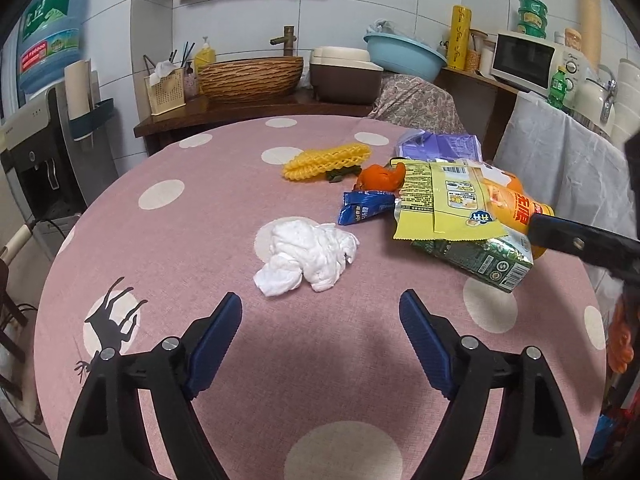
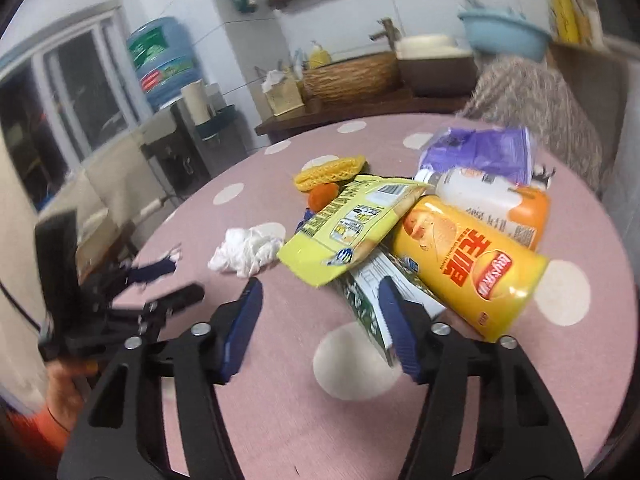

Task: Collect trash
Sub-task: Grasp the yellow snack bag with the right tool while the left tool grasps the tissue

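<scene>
Trash lies on a pink dotted tablecloth (image 1: 224,240). A crumpled white tissue (image 1: 308,256) is just ahead of my open, empty left gripper (image 1: 320,312). To its right are a blue wrapper (image 1: 364,208), an orange peel (image 1: 378,178), a yellow foam net (image 1: 326,160), a purple bag (image 1: 440,146), a yellow snack bag (image 1: 444,200), a green carton (image 1: 488,260) and a yellow chip can (image 2: 468,264). My right gripper (image 2: 320,296) is open and empty, its right finger (image 2: 396,320) close to the carton (image 2: 372,292). The tissue also shows in the right wrist view (image 2: 248,250).
A white and orange bottle (image 2: 492,200) lies behind the can. A wooden counter (image 1: 256,108) with a wicker basin (image 1: 250,78) stands past the table's far edge. A water dispenser (image 1: 44,128) is at the left, a cloth-covered chair (image 1: 416,100) at the back right.
</scene>
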Demonstrator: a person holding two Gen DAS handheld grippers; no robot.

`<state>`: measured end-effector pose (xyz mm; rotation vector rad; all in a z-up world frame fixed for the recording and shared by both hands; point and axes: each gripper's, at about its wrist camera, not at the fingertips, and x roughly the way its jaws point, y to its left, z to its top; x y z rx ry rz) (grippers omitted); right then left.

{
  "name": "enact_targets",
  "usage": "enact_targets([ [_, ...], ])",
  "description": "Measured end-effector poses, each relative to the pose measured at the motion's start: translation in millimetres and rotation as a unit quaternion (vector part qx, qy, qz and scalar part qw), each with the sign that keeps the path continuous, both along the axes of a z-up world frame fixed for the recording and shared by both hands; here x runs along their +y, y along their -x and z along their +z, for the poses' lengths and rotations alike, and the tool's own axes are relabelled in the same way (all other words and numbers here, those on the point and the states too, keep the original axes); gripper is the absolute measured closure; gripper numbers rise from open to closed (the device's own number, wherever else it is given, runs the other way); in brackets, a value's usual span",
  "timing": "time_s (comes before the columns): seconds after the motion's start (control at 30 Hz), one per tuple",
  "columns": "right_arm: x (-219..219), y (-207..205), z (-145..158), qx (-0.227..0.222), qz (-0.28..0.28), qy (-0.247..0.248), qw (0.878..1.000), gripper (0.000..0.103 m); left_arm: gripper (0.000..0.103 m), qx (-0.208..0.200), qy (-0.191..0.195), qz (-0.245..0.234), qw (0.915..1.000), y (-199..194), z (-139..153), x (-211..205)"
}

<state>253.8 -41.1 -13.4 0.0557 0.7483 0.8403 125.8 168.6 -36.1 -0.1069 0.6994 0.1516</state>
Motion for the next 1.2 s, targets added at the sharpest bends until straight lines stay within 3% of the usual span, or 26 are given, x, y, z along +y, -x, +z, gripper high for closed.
enact_targets([
  [0.2, 8, -35, -16, 0.066, -0.055, -0.021, 0.996, 0.064, 0.023, -0.002, 0.006, 0.001, 1.0, 1, 1, 6],
  [0.47, 17, -63, -23, 0.105, -0.081, -0.04, 0.99, 0.065, 0.023, 0.0, -0.009, -0.006, 0.9999, -9, 1, 7],
  [0.67, 22, -73, -26, 0.122, -0.081, -0.069, 0.987, 0.089, 0.023, 0.024, -0.021, -0.011, 0.9994, -26, -7, 15],
  [0.77, 23, -66, -18, 0.092, -0.072, -0.076, 0.99, 0.094, 0.023, 0.037, -0.017, -0.013, 0.9991, -35, -10, 20],
  [1.0, 23, -32, 13, 0.003, -0.037, -0.052, 0.998, 0.095, 0.025, 0.061, -0.02, -0.028, 0.9975, -60, -16, 22],
  [1.17, 14, -8, 27, -0.034, -0.022, -0.044, 0.998, 0.095, 0.058, 0.079, -0.005, -0.028, 0.9965, -74, -24, 26],
  [1.2, 12, -5, 29, -0.038, -0.019, -0.045, 0.998, 0.095, 0.058, 0.078, -0.001, -0.027, 0.9966, -74, -25, 26],
])
